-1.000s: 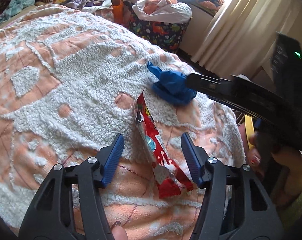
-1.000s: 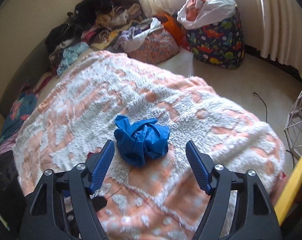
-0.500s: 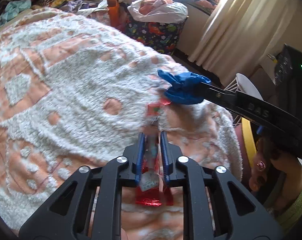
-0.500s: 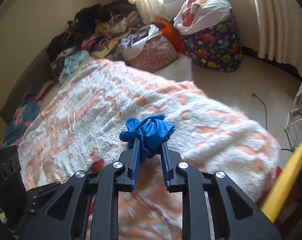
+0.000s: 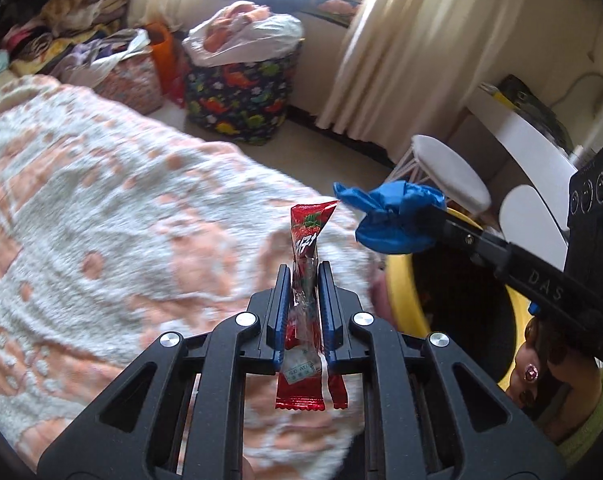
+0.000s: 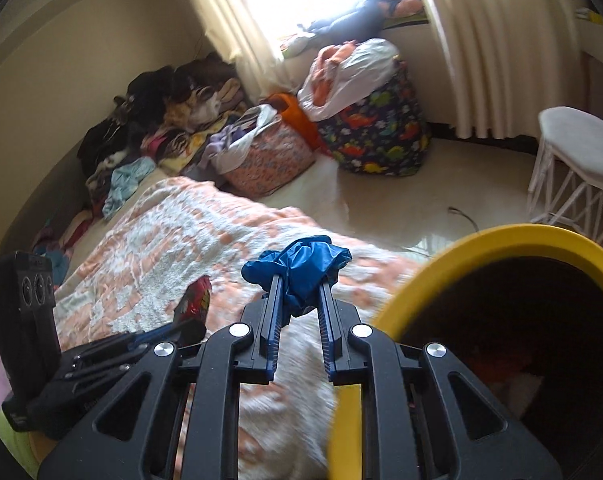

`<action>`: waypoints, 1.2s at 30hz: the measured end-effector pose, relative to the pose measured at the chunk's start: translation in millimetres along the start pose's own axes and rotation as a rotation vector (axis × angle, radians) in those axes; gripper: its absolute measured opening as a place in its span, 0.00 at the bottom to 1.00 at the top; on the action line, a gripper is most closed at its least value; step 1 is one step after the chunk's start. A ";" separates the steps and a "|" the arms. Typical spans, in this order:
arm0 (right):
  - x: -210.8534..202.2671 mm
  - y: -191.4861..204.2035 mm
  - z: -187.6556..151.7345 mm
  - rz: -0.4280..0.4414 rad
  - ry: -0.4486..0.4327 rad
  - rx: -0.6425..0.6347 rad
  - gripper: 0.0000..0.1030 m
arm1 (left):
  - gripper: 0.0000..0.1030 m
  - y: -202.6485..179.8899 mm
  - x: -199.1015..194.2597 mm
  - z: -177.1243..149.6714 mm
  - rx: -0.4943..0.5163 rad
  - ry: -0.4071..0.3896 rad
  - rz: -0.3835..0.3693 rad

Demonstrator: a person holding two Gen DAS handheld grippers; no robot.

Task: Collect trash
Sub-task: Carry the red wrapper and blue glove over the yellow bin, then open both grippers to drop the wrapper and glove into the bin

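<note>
Left wrist view: the left gripper (image 5: 304,276) has its jaws clenched on a red snack wrapper (image 5: 307,240), glossy and crumpled, with a clear middle and a white label, raised above the bed (image 5: 101,208). The right gripper (image 6: 299,284) has its jaws clamped on a crumpled blue plastic wad (image 6: 301,266), just beside the rim of the yellow bin (image 6: 481,240).
</note>
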State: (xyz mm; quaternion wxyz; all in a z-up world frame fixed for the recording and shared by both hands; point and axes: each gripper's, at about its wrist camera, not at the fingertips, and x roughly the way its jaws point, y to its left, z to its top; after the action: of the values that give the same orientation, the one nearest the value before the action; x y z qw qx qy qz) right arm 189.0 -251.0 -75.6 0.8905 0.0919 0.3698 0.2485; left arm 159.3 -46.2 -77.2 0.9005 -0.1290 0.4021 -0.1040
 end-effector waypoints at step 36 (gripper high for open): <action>-110.2 -111.6 -43.9 -0.253 -0.081 0.272 0.48 | 0.43 -149.1 49.3 -8.5 0.272 0.065 -0.121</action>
State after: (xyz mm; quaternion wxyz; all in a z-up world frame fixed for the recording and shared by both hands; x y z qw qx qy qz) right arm 133.4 -404.1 -78.0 0.9082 0.1740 0.3725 0.0783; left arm 172.9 -202.8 -70.0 0.8882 -0.0264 0.4046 -0.2159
